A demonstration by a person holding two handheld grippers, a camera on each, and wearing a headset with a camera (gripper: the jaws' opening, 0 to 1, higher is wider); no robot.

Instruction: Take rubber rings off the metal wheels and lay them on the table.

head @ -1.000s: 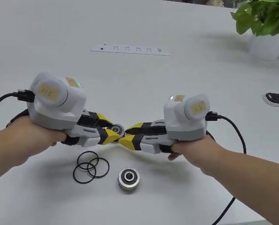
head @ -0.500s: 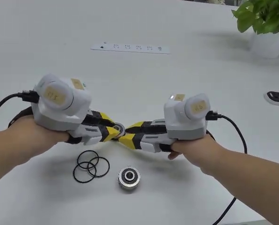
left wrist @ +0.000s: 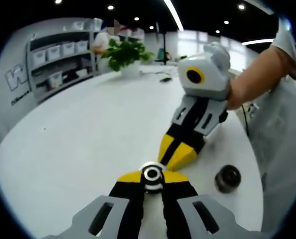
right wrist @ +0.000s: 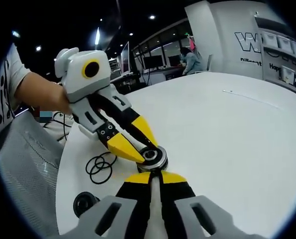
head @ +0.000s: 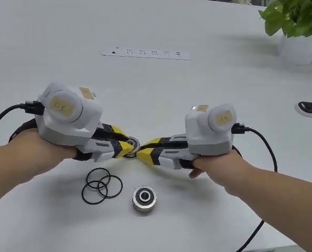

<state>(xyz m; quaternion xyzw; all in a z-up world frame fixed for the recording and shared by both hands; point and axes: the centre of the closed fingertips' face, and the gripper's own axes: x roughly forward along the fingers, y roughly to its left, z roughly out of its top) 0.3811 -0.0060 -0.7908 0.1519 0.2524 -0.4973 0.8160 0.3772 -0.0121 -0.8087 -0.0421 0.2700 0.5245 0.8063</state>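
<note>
Above the bench (head: 197, 79), left tongs (left wrist: 152, 180) pinch the rigid wheel (right wrist: 153, 156); right tongs (right wrist: 152, 175), pressed together, seem to nip its stretchy ring (right wrist: 163, 159) at the rim.

Both wheels, the held wheel (head: 130, 144) and the loose wheel (head: 144, 200), are shiny bare metal, the rings (head: 99, 185) thin matt black rubber, the table (head: 145, 89) smooth matt white.

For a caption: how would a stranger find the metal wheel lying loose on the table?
On the white table, look near the front edge. Right of three overlapping black rings lies the loose wheel, flat and untouched, unlike the held wheel in the left gripper.
</note>
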